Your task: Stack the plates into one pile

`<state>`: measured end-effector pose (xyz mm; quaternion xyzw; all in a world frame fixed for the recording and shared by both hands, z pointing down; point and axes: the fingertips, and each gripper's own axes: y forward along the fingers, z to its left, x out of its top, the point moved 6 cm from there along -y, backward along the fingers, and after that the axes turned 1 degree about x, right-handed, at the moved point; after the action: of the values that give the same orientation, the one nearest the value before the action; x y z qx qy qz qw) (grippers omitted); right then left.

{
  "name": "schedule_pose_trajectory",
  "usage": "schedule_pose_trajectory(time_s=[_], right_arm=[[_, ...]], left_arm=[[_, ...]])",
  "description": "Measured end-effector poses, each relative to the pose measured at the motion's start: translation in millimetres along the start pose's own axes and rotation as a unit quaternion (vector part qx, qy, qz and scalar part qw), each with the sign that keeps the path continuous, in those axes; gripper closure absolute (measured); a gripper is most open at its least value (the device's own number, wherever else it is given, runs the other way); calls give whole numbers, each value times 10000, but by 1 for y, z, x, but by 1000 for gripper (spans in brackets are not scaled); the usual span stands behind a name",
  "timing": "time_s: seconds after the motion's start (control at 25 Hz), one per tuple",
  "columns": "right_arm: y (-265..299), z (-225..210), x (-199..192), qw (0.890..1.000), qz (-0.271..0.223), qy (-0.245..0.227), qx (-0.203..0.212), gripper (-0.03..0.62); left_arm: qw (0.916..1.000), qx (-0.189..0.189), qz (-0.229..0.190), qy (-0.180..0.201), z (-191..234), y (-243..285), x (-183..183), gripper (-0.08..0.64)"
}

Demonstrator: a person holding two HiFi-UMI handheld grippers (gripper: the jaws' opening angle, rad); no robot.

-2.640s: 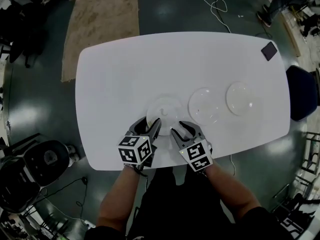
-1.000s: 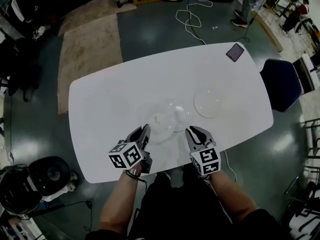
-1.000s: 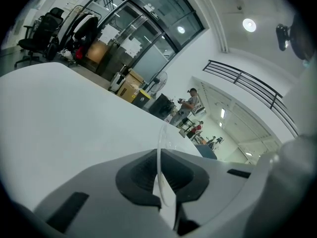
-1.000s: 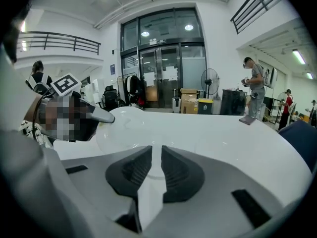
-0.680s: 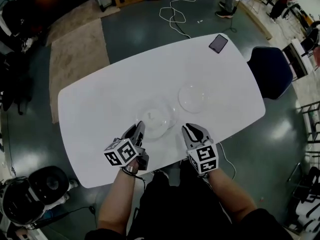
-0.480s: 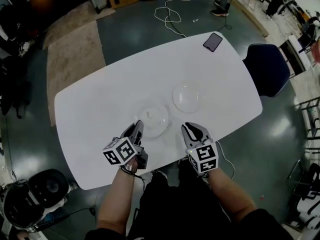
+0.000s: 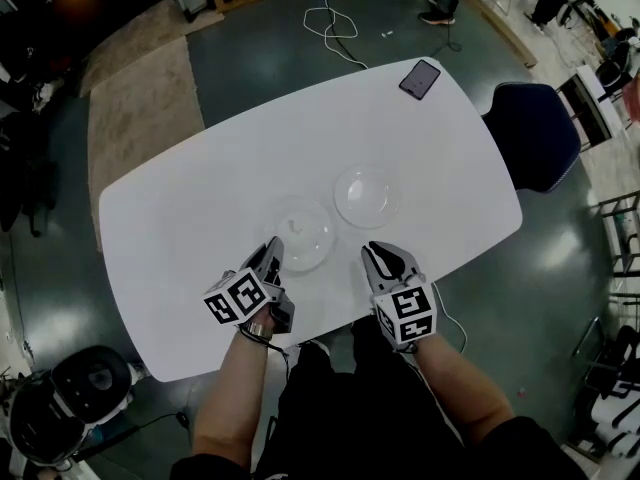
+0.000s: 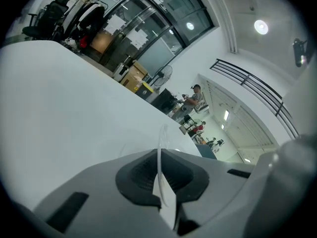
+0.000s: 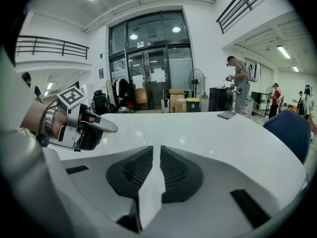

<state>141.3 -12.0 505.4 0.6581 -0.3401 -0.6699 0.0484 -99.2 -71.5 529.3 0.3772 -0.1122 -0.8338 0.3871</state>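
Two clear plates show on the white table (image 7: 190,208) in the head view. The left plate (image 7: 300,230) looks doubled, as if it lies over another clear plate; I cannot tell for certain. My left gripper (image 7: 274,252) is shut on its near rim, and that rim (image 8: 159,150) stands edge-on between the pads in the left gripper view. The other plate (image 7: 366,196) lies apart, just to the right. My right gripper (image 7: 376,254) hovers near the table's front edge, short of that plate. Its jaws have just been closing; a narrow gap remains with nothing in it (image 9: 156,150).
A dark phone (image 7: 419,78) lies at the table's far right corner. A blue chair (image 7: 536,133) stands off the right end. Cables, a rug and boxes lie on the floor beyond the table. My left gripper (image 9: 106,127) shows at the left of the right gripper view.
The plate in my left gripper has slid right over the middle plate until the two overlap fully. Both grippers have moved right along the table's front edge.
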Motion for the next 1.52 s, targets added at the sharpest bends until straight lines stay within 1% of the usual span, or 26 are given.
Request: schedule_pose_trajectory(time_s=[0.32, 0.4, 0.56, 0.68, 0.8, 0.92, 1.04, 1.2, 1.32, 1.36, 1.52], right_arm=[[20, -11, -9, 9999, 73, 80, 43, 535], [21, -12, -10, 9999, 82, 87, 54, 537], [23, -11, -8, 9999, 79, 89, 87, 537], [22, -11, -8, 9999, 81, 88, 99, 537], [18, -11, -8, 9999, 88, 95, 108, 537], [17, -14, -10, 9998, 93, 109, 112, 537], [15, -15, -10, 9998, 96, 125, 113, 537], [14, -17, -11, 9998, 94, 140, 113, 537], [15, -19, -13, 9998, 103, 149, 127, 537], [15, -19, -14, 9997, 111, 154, 130, 538], [18, -20, -14, 9997, 127, 168, 131, 538]], left_arm=[[9997, 102, 88, -188, 15, 21, -5, 529], [9997, 120, 121, -176, 15, 23, -7, 529], [9996, 239, 157, -3, 14, 23, -8, 526], [9984, 441, 193, 293, 12, 24, -7, 516], [9936, 796, 240, 765, 10, 21, -5, 495], [9876, 998, 299, 1177, 6, 24, -5, 484], [9810, 1178, 346, 1500, 5, 26, -5, 465], [9713, 1492, 418, 1806, 9, 28, -6, 439], [9591, 1821, 537, 2100, 15, 31, -9, 433], [9574, 1854, 561, 2144, 16, 32, -10, 431], [9569, 1928, 558, 2098, 23, 34, -12, 426]])
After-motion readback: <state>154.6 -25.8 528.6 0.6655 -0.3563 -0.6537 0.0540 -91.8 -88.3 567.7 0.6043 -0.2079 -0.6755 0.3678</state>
